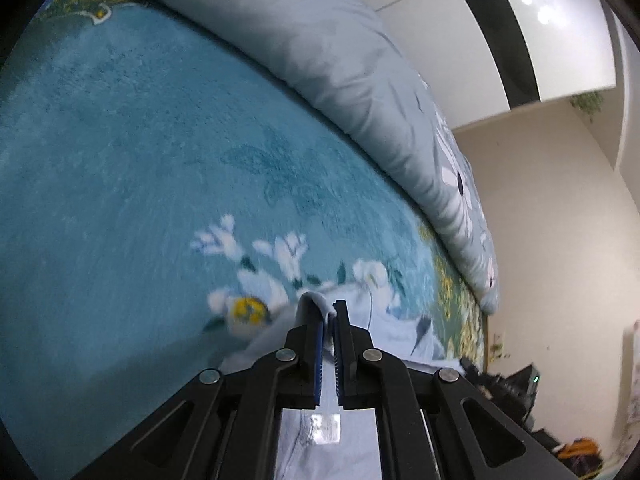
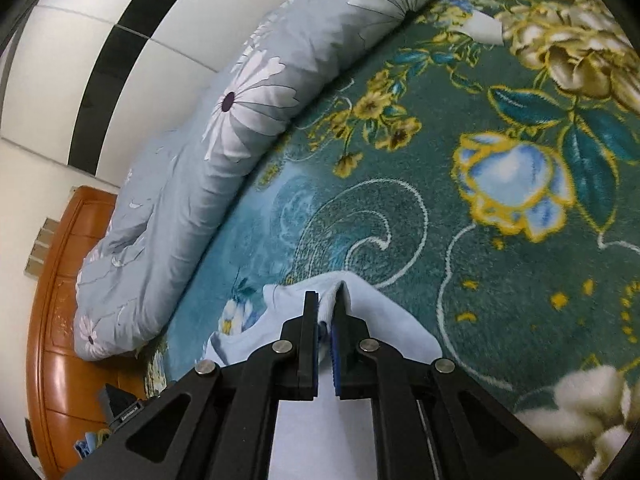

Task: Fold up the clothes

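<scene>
The left gripper point(image 1: 329, 312) and right gripper point(image 2: 327, 304) each pinch the pale blue shirt point(image 2: 384, 320) above the bed blanket point(image 2: 500, 260) — it could slip free if tugged hard.

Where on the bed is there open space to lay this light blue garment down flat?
Both the left gripper and right gripper pinch the light blue garment. The teal floral blanket lies bare between the grippers and the rolled grey quilt. It is crowded only along that quilt at the far edge.
</scene>
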The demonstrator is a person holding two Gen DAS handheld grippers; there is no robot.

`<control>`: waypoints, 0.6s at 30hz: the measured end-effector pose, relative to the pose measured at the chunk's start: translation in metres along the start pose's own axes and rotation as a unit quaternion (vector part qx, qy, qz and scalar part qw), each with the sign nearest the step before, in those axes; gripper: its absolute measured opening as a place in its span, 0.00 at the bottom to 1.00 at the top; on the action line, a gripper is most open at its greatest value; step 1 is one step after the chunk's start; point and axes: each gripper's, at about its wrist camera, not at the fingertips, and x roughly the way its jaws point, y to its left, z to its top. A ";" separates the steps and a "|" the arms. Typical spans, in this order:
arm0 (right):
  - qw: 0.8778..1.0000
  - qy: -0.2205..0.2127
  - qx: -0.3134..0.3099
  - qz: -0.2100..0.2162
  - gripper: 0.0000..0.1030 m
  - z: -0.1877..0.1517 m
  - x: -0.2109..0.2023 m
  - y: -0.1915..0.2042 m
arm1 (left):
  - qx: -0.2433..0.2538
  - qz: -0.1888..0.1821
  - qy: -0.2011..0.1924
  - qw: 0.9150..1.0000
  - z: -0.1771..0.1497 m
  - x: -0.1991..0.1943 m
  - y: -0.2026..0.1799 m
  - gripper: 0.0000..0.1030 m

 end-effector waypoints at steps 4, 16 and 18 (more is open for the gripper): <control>1.000 -0.015 -0.001 -0.002 0.21 0.008 -0.003 0.001 | -0.004 0.006 -0.006 1.000 0.007 0.008 -0.002 0.09; 0.999 -0.006 -0.028 -0.021 0.39 -0.022 -0.043 -0.029 | 0.006 0.047 0.007 0.999 -0.037 -0.025 0.019 0.50; 0.999 0.002 -0.031 -0.018 0.39 -0.047 -0.057 -0.044 | 0.031 0.068 0.022 0.997 -0.072 -0.038 0.026 0.56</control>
